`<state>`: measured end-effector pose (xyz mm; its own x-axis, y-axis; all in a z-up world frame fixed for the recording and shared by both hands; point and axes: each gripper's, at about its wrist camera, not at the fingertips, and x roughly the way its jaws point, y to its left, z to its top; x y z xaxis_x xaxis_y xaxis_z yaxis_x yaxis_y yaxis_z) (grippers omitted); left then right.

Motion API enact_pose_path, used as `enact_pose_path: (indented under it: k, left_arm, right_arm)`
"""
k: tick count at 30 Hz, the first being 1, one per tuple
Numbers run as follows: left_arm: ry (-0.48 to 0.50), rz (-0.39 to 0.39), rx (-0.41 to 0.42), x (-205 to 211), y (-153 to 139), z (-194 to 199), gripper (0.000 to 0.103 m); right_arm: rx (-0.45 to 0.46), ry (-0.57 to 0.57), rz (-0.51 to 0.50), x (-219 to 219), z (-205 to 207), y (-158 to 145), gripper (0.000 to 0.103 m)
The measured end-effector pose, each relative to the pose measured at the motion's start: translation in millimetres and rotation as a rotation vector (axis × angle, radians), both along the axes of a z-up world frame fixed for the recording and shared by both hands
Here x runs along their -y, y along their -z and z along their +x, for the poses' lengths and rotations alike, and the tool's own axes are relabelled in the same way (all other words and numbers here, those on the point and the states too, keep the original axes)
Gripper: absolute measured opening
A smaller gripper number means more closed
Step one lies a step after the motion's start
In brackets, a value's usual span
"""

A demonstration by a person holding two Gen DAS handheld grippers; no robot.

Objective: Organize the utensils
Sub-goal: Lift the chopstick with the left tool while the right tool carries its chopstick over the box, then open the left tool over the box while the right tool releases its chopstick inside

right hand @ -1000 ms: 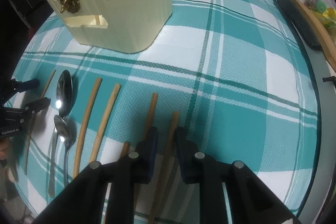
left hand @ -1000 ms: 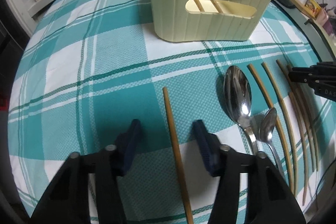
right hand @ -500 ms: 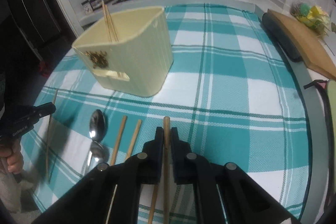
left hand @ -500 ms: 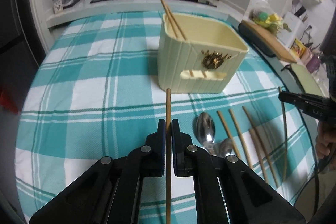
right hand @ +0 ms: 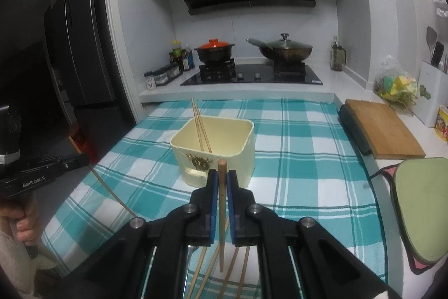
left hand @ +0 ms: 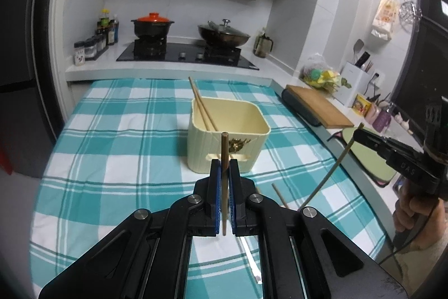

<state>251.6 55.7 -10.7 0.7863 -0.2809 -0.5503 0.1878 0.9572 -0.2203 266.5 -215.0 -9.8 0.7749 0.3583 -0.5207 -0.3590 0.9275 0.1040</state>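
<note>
My left gripper (left hand: 224, 164) is shut on a wooden chopstick (left hand: 224, 153) and holds it lifted above the checked cloth, pointing at the cream utensil holder (left hand: 246, 145). My right gripper (right hand: 222, 175) is shut on another chopstick (right hand: 222, 187), also lifted, in front of the holder (right hand: 240, 156). Two chopsticks (right hand: 200, 128) stand in the holder. Several chopsticks (right hand: 238, 265) and a spoon lie on the cloth below the right gripper. The right gripper also shows at the right of the left wrist view (left hand: 361, 135), and the left gripper at the left of the right wrist view (right hand: 84, 159).
The teal checked tablecloth (left hand: 117, 159) covers the table. A wooden cutting board (right hand: 383, 131) lies at the right edge. A green mat (right hand: 422, 203) lies nearer on the right. A stove with two pots (right hand: 252, 69) stands behind the table.
Both grippers have closed on a chopstick each and lifted them off the cloth, rising well above the table and tilting up toward the holder.
</note>
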Motion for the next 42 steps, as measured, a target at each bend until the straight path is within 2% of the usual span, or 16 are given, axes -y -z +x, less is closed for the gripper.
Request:
enact_pose_path:
  k: [8, 18, 21, 24, 29, 35, 39, 41, 42]
  left_arm:
    - [0.019, -0.023, 0.083, -3.0, -45.7, 1.0, 0.003]
    - [-0.033, 0.006, 0.223, -1.0, -110.8, 57.3, 0.003]
    - [-0.056, 0.026, 0.237, 3.5, -114.1, 83.7, 0.003]
    - [-0.066, 0.035, 0.197, 8.5, -104.0, 110.9, 0.003]
    - [-0.058, 0.043, 0.058, 15.2, -64.8, 157.1, 0.003]
    - [-0.056, 0.039, -0.094, 16.2, -18.2, 203.7, 0.003]
    - [-0.082, 0.051, -0.154, 17.7, 2.5, 228.2, 0.004]
    - [-0.106, 0.049, -0.170, 14.1, 4.4, 236.0, 0.015]
    - [-0.121, 0.043, -0.175, 10.9, 1.8, 237.0, 0.031]
  right_arm:
    - [0.124, 0.025, 0.036, -3.1, -5.6, -38.0, 0.007]
    - [0.233, 0.017, 0.059, -19.5, 41.9, -94.6, 0.007]
    - [0.264, 0.008, 0.055, -28.9, 60.2, -106.5, 0.007]
    - [0.273, 0.002, 0.047, -39.6, 82.2, -107.3, 0.007]
    - [0.193, -0.003, -0.002, -55.2, 126.4, -84.3, 0.007]
    - [-0.032, -0.055, -0.067, -69.8, 181.8, -32.5, 0.007]
    - [-0.129, -0.067, -0.080, -77.2, 208.8, -3.4, 0.007]
    - [-0.168, -0.071, -0.067, -81.1, 221.1, 5.6, 0.007]
    - [-0.173, -0.068, -0.053, -82.1, 225.7, 7.0, 0.012]
